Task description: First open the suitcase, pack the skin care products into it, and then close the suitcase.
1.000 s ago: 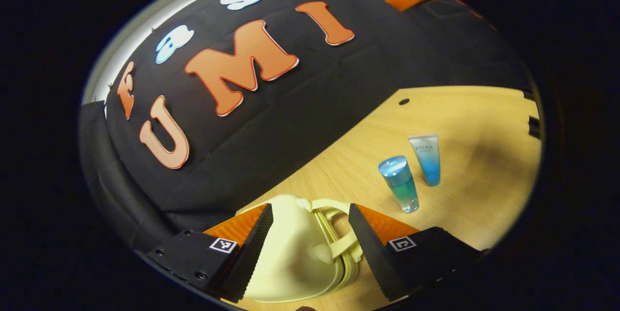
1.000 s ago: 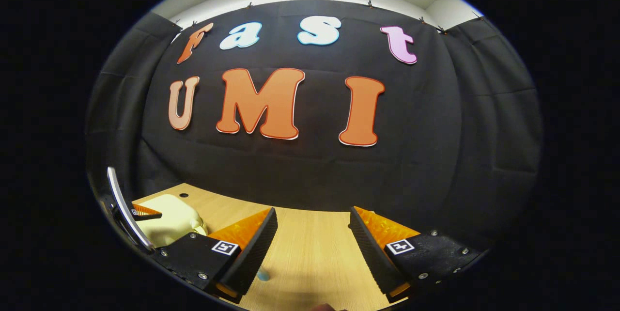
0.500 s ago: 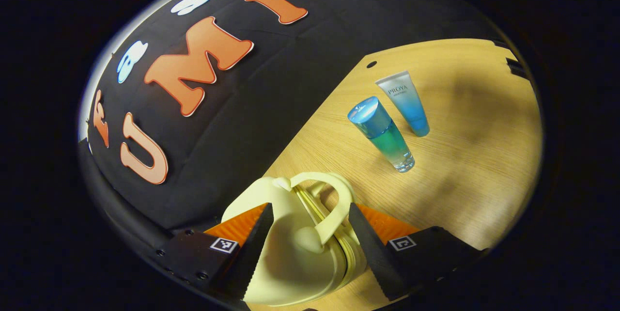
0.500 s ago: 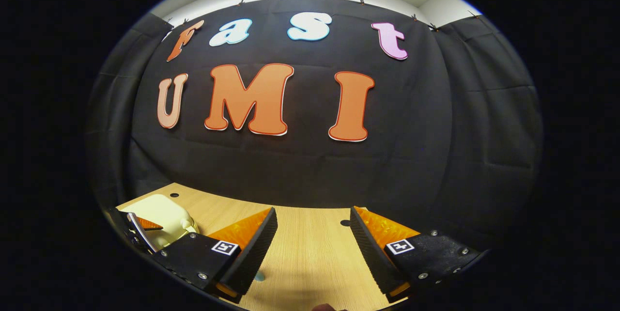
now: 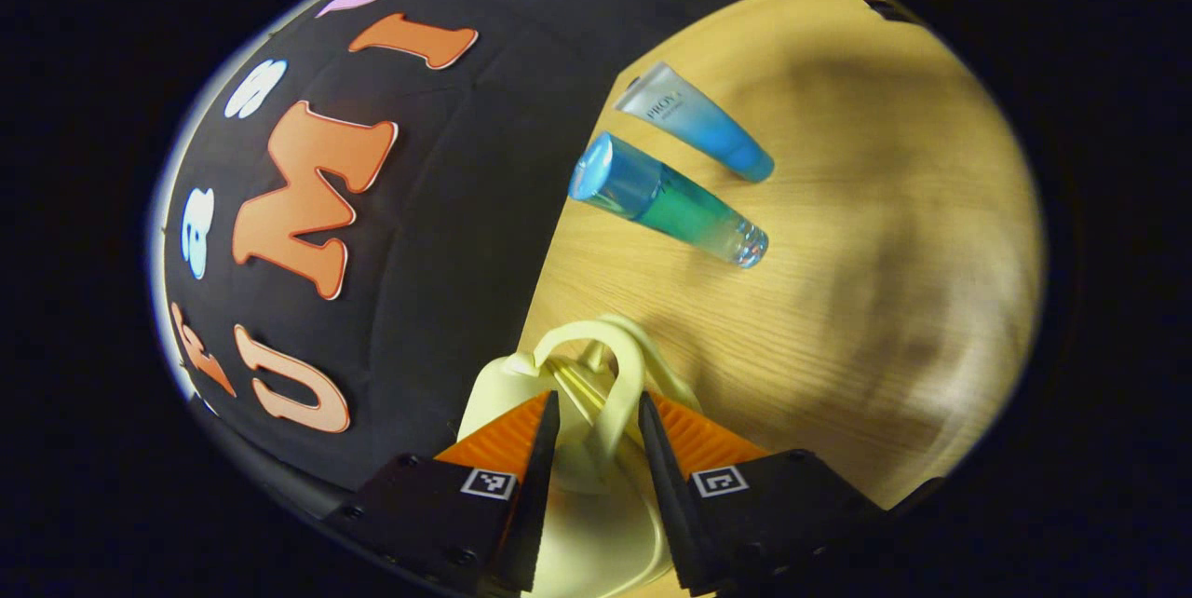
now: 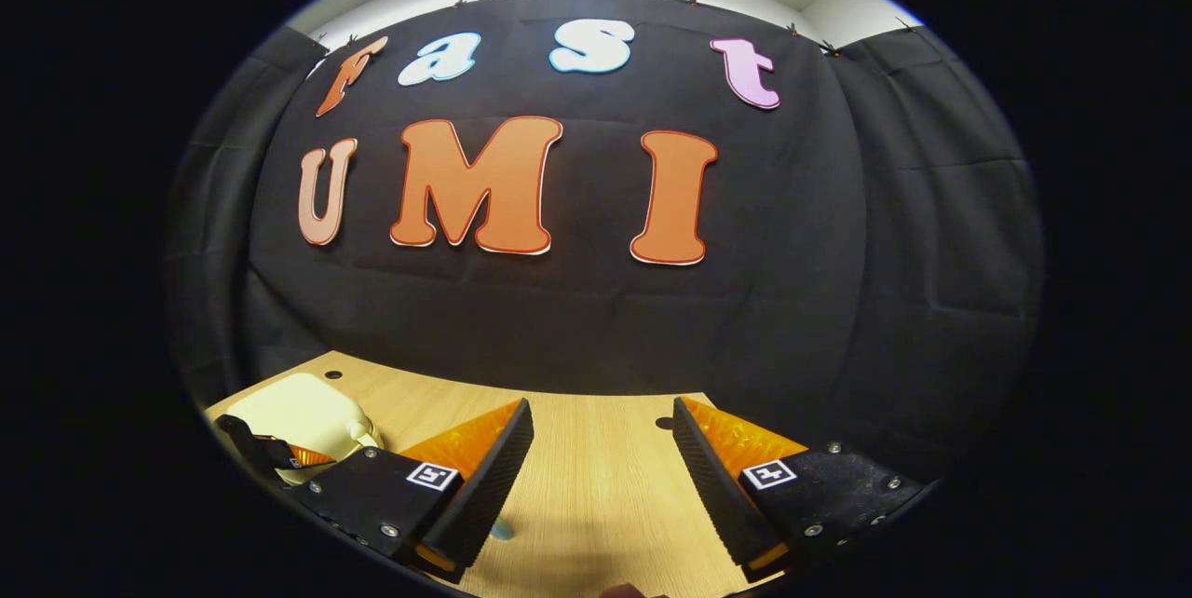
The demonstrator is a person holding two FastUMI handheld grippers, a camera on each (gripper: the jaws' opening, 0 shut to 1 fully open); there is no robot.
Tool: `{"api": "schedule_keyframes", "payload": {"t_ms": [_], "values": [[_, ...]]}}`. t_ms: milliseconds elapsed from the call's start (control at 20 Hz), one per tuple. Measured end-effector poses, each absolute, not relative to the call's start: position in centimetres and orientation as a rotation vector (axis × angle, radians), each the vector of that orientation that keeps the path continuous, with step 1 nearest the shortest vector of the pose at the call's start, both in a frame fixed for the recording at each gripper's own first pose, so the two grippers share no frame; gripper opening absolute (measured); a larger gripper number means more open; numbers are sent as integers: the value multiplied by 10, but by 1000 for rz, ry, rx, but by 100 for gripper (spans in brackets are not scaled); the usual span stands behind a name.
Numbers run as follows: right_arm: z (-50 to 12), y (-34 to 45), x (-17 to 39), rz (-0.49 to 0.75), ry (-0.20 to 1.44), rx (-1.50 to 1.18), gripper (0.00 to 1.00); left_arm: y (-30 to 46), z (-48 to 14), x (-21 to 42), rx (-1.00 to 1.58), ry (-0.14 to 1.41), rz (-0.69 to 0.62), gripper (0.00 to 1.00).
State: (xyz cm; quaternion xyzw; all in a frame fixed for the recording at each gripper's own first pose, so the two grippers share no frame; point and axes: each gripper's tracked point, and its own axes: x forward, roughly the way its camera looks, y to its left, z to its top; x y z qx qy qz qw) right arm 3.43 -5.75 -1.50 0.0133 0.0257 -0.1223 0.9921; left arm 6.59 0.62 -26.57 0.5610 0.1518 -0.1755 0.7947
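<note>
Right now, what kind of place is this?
Probably a recording booth: black cloth wall behind a wooden table, where a small cream suitcase and two skincare bottles wait.

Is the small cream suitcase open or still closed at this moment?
Closed. In the left gripper view the two shells of the suitcase meet along the zipper line, and the left gripper is closing around its handle.

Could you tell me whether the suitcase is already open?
No, the suitcase is closed, its halves together, with the left gripper at its handle.
</note>
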Motion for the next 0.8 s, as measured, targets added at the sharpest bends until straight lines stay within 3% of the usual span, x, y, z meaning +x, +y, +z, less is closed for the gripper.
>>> {"api": "schedule_keyframes", "payload": {"t_ms": [50, 100, 150, 500, 800], "values": [[-15, -57, 33, -245, 53, 26, 95, 6, -262, 70, 1217, 306, -374, 47], [-15, -56, 33, -243, 53, 26, 95, 5, -260, 70, 1218, 291, -368, 34], [-16, -56, 33, -244, 54, 24, 95, 5, -261, 69, 1213, 291, -371, 12], [-15, -44, 39, -216, 62, 10, 95, 18, -212, 64, 948, 279, -326, 9], [-10, -23, 48, -176, 61, 6, 95, 64, -141, 78, 540, 269, -185, 10]]}}
